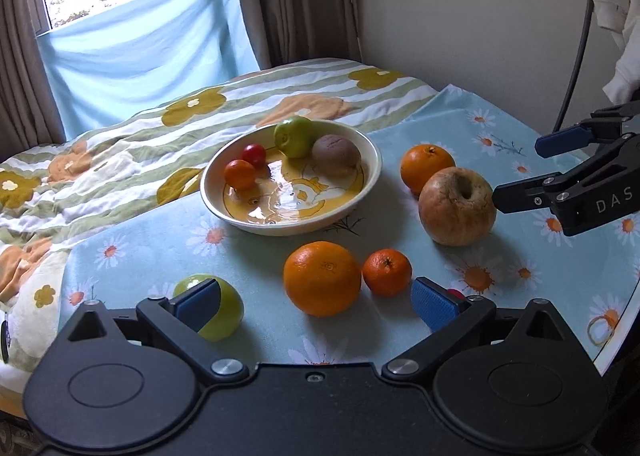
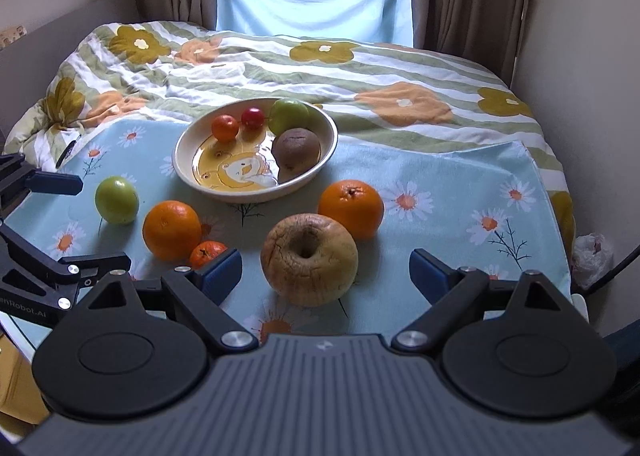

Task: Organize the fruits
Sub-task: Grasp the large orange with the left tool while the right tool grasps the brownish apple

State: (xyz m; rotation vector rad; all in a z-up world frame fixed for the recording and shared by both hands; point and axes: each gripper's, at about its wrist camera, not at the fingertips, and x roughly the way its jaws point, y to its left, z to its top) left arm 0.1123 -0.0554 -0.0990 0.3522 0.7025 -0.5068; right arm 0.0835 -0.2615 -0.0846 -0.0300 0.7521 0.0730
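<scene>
A cream bowl (image 1: 370,172) (image 2: 180,172) with a yellow bear print holds a green apple (image 1: 294,136) (image 2: 289,115), a brown kiwi (image 1: 336,155) (image 2: 297,148) and two small tomatoes (image 1: 240,174) (image 2: 225,128). On the daisy cloth lie a large orange (image 1: 322,278) (image 2: 172,230), a mandarin (image 1: 387,272) (image 2: 207,252), a second orange (image 1: 427,168) (image 2: 351,208), a wrinkled brownish apple (image 1: 458,206) (image 2: 309,258) and a green apple (image 1: 224,316) (image 2: 117,200). My left gripper (image 1: 316,304) is open and empty, just before the large orange. My right gripper (image 2: 326,274) is open around the wrinkled apple's near side, not touching it.
The blue daisy cloth (image 1: 520,276) (image 2: 460,192) lies over a striped flowered bedspread (image 1: 120,144) (image 2: 280,60). Curtains and a window stand behind. A wall (image 1: 480,16) rises at the right. A plastic bag (image 2: 592,256) sits off the cloth's right edge.
</scene>
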